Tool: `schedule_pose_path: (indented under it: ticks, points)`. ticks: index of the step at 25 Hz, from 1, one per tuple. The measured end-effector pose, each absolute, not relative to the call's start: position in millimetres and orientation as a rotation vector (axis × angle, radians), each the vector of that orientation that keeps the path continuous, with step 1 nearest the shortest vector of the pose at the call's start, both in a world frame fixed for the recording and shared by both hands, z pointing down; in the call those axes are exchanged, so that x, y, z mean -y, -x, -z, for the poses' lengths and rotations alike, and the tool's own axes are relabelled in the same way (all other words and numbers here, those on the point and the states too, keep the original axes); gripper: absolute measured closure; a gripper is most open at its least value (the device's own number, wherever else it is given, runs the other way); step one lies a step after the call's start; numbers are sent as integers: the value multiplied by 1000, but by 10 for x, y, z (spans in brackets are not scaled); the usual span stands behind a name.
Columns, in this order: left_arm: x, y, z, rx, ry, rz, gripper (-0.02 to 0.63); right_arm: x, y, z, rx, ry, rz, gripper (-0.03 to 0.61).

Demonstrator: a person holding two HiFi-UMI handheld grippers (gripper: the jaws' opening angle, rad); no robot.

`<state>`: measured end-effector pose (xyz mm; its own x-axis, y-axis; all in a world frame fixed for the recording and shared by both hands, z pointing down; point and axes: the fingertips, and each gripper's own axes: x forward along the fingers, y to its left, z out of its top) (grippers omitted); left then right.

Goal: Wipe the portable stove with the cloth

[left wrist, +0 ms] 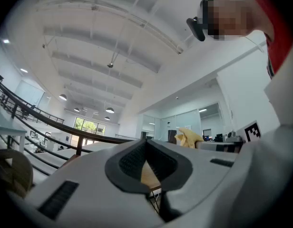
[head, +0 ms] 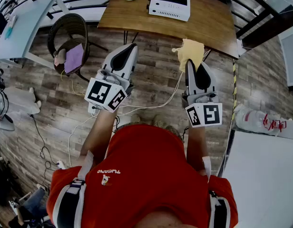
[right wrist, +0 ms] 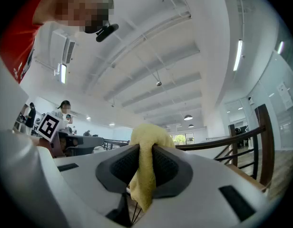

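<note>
The right gripper [right wrist: 145, 152] has its jaws pinched on the cloth [right wrist: 147, 133], a yellow fold squeezed between the dark ribbed pads with a lump bunched above them and a tail hanging below. The left gripper [left wrist: 146, 147] has its jaws pressed together on nothing, and only a sliver of brown wood shows through the gap behind the tips. From the head view both grippers are held out level in front of the person, short of the table [head: 214, 26], with the cloth just at its near edge. The stove [head: 170, 1] sits well apart, at the table's far side, a white box with a dark top and a row of small controls along its front. The cloth looks light, soft and limp (it droops wherever it is not clamped), so it should drape over the stove's top and follow its edges, but a thin pinch near one corner may let the rest trail or fold under. A bite into the bunched middle, as now, seems the sounder hold. The stove looks rigid and light, so it might slide under a firm wipe. The empty left gripper could steady its side.
</note>
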<state>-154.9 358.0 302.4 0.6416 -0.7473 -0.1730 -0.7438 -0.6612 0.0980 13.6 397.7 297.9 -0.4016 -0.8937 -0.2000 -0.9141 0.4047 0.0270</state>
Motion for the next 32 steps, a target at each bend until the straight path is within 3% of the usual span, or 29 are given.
schedule_pose_path:
  ticks: [21,32]
  points:
    - [-3242,2095,-3285,1175,-2829,324,604,-3715,271,-3099,-2476,1755,-210,491]
    - [-2400,2098,-3466,1210,-2812,281,604,-2824,261,-3307,-2496,1745,-189,491]
